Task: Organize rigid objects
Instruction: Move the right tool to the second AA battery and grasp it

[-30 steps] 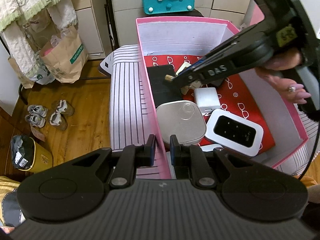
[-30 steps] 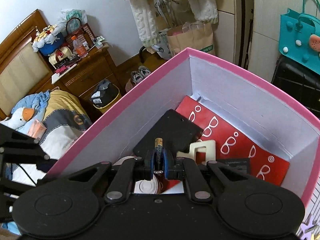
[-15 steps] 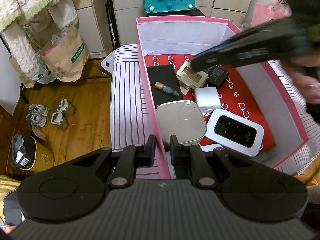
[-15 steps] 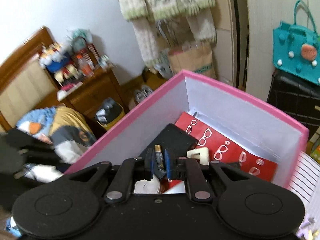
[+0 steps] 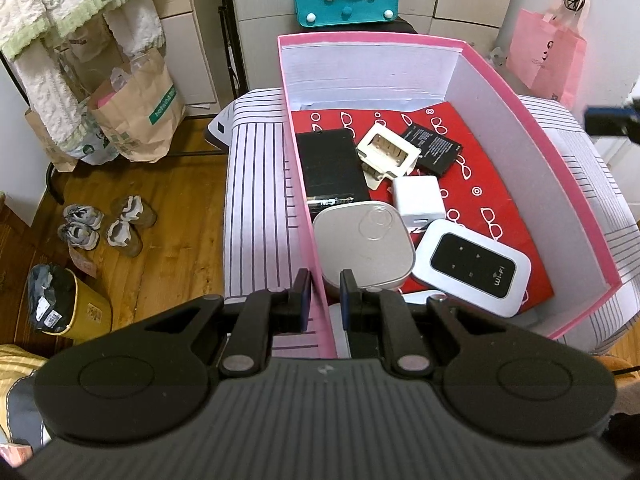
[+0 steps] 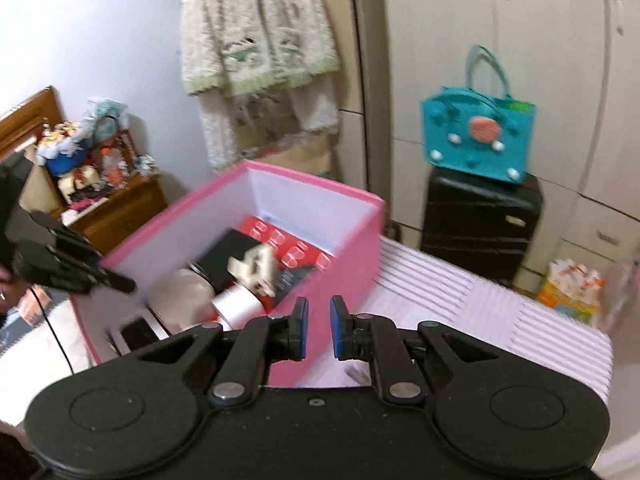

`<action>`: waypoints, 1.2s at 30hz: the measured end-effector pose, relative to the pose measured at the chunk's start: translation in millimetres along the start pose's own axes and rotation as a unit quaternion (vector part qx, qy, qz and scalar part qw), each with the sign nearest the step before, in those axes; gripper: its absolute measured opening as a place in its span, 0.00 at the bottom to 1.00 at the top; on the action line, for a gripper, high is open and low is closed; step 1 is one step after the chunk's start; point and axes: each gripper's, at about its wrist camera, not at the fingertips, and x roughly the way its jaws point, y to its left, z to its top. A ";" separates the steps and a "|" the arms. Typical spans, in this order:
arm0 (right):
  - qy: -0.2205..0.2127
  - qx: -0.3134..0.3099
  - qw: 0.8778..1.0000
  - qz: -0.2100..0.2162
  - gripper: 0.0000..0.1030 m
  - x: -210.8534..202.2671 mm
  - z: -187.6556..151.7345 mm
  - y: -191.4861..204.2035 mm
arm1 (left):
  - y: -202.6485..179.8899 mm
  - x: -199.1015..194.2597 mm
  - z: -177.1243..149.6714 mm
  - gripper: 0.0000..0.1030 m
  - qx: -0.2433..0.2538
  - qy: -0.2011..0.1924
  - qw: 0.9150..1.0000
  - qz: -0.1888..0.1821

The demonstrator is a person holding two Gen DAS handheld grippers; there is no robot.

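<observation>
Gripping the near wall of the pink box [image 5: 532,128], the left gripper [image 5: 324,294] has its jaws nearly shut, one finger outside the wall and one inside, with the thin pink edge pinched between them. Just beyond its tips, inside the box, sits a rounded silver tin [image 5: 362,246], and a battery [image 5: 330,201] lies against the tin's far edge, on a flat black slab [image 5: 330,164]. Past these are a cream plastic part [image 5: 388,152], a white charger cube [image 5: 418,200], a dark flat battery pack [image 5: 434,148] and a white pocket Wi-Fi unit [image 5: 472,266], all on a red sheet printed with glasses [image 5: 496,184].

The right gripper [image 6: 318,328] hangs outside the box, above the striped cloth [image 6: 460,300]; its jaws stand a narrow gap apart with nothing between them, having just opened a little. From its blurred view the box lies ahead and to the left. Behind stand a black suitcase [image 6: 480,228] with a teal bag [image 6: 478,140] on top.
</observation>
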 end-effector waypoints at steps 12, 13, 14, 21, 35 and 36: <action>0.032 -0.007 0.999 0.011 0.31 25.9 -60.3 -19.7 | -2.3 0.7 2.5 0.12 -0.018 0.006 1.000 0.012; 0.034 -0.007 0.999 0.014 0.32 30.9 -63.3 -20.5 | -2.2 0.9 2.7 0.12 -0.021 0.007 1.000 0.012; 0.037 -0.008 0.999 0.017 0.33 36.6 -65.5 -20.9 | -1.9 0.6 2.6 0.12 -0.023 0.007 1.000 0.013; 0.046 -0.028 0.999 -0.004 0.39 69.5 -71.6 -23.4 | -4.7 2.8 6.2 0.13 -0.017 0.017 1.000 0.020; 0.023 -0.074 0.996 -0.038 0.49 95.1 -74.2 -1.4 | -6.8 7.9 8.0 0.13 0.000 0.031 0.999 0.024; 0.025 -0.074 0.996 -0.048 0.49 95.8 -73.8 -1.5 | -6.0 7.8 8.3 0.13 -0.002 0.030 0.999 0.022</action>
